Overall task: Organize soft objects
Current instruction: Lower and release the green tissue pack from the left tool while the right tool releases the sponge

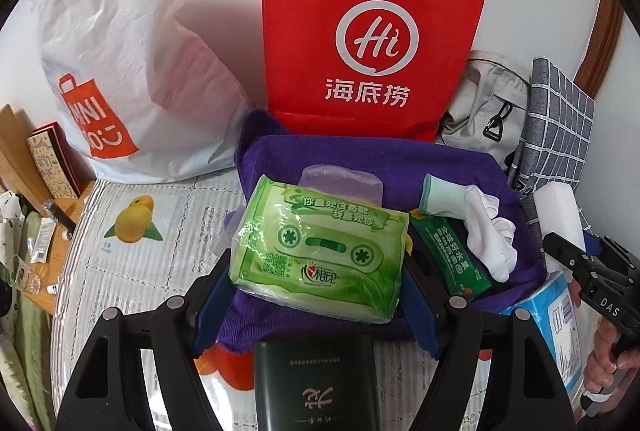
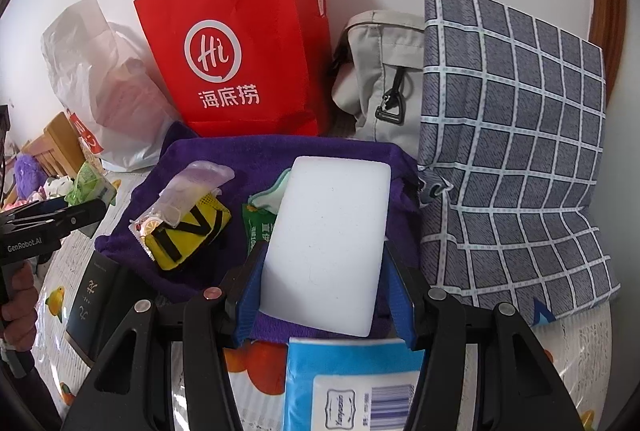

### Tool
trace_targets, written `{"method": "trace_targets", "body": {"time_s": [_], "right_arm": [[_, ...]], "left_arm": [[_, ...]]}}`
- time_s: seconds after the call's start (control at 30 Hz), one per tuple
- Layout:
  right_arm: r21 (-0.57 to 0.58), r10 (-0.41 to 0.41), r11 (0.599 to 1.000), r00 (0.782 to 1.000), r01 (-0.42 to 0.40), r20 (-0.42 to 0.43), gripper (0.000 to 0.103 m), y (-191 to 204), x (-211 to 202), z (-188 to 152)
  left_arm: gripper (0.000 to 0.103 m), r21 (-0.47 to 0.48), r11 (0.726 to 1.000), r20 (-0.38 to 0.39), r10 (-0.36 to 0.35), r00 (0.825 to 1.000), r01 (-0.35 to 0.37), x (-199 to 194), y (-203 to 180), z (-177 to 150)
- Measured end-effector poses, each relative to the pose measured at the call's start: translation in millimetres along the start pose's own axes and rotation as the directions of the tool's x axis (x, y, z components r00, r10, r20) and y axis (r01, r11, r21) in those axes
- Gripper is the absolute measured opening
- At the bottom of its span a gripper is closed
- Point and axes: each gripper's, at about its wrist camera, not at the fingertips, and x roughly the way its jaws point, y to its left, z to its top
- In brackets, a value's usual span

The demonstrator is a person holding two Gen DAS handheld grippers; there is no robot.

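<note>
My left gripper point(image 1: 318, 295) is shut on a green tissue pack point(image 1: 320, 251) and holds it over the purple towel point(image 1: 452, 163). My right gripper point(image 2: 324, 291) is shut on a white sponge block point(image 2: 332, 243) above the same towel point(image 2: 256, 151). On the towel lie white socks point(image 1: 488, 231), a green sachet point(image 1: 452, 259), a yellow and black pouch point(image 2: 188, 231) and a clear lilac packet point(image 2: 192, 191). The left gripper with its tissue pack point(image 2: 88, 187) shows at the left edge of the right wrist view.
A red paper bag point(image 1: 360, 31) and a white plastic bag point(image 1: 120, 51) stand against the wall. A grey bag point(image 2: 380, 71) and a checked pillow point(image 2: 512, 151) sit at the right. A dark box point(image 1: 316, 379) and a blue tissue pack point(image 2: 352, 387) lie near the front.
</note>
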Motion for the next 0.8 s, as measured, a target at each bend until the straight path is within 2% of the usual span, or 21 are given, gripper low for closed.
{"method": "trace_targets", "body": {"time_s": [0.8], "right_arm": [[-0.048, 0.075, 0.996, 0.996, -0.077, -0.049, 0.055, 29, 46, 16]], "left_arm": [[0.074, 0.003, 1.000, -0.024, -0.027, 0.999, 0.027, 34, -2, 22]]}}
